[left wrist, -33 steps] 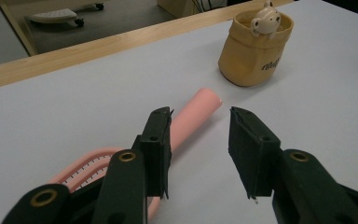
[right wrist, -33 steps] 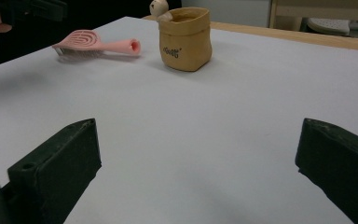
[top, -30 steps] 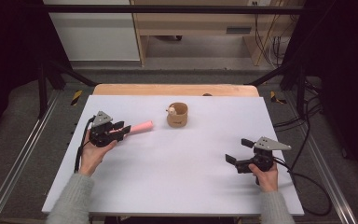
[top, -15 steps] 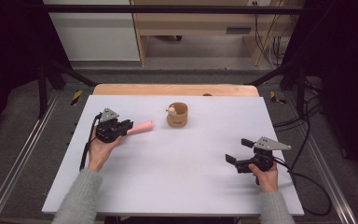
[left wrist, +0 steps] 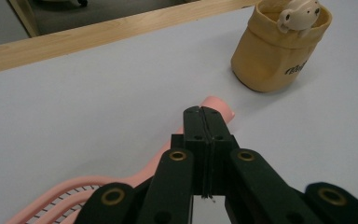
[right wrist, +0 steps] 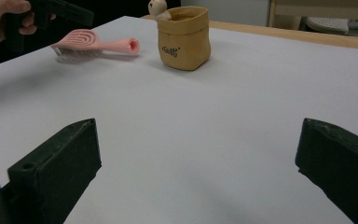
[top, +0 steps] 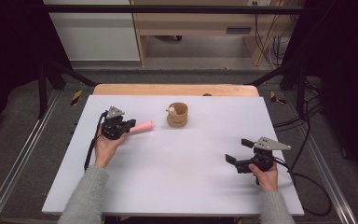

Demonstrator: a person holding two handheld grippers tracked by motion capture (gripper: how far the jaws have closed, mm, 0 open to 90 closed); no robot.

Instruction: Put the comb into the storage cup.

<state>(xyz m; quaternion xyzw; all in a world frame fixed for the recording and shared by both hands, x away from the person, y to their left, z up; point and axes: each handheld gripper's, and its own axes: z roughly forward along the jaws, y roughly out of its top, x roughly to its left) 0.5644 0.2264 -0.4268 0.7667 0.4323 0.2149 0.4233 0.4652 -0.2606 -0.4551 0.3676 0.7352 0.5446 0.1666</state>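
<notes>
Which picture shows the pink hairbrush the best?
The right gripper view: the whole pink hairbrush lies there side-on, slotted head and handle both clear. In the left gripper view the closed left tongs cover its middle. The high view shows little more than its handle poking out beside the left tongs, small and far.

White table (top: 182, 172) with a pink hairbrush (top: 141, 127) and a tan pouch (top: 177, 115) near its far edge

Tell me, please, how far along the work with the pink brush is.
Nothing looks done: the pink brush lies on the table beside the tan pouch. In hand: the left gripper sits over it, jaws shut, gripping nothing. Left: any grasp or move; the right gripper is open, well apart.
</notes>
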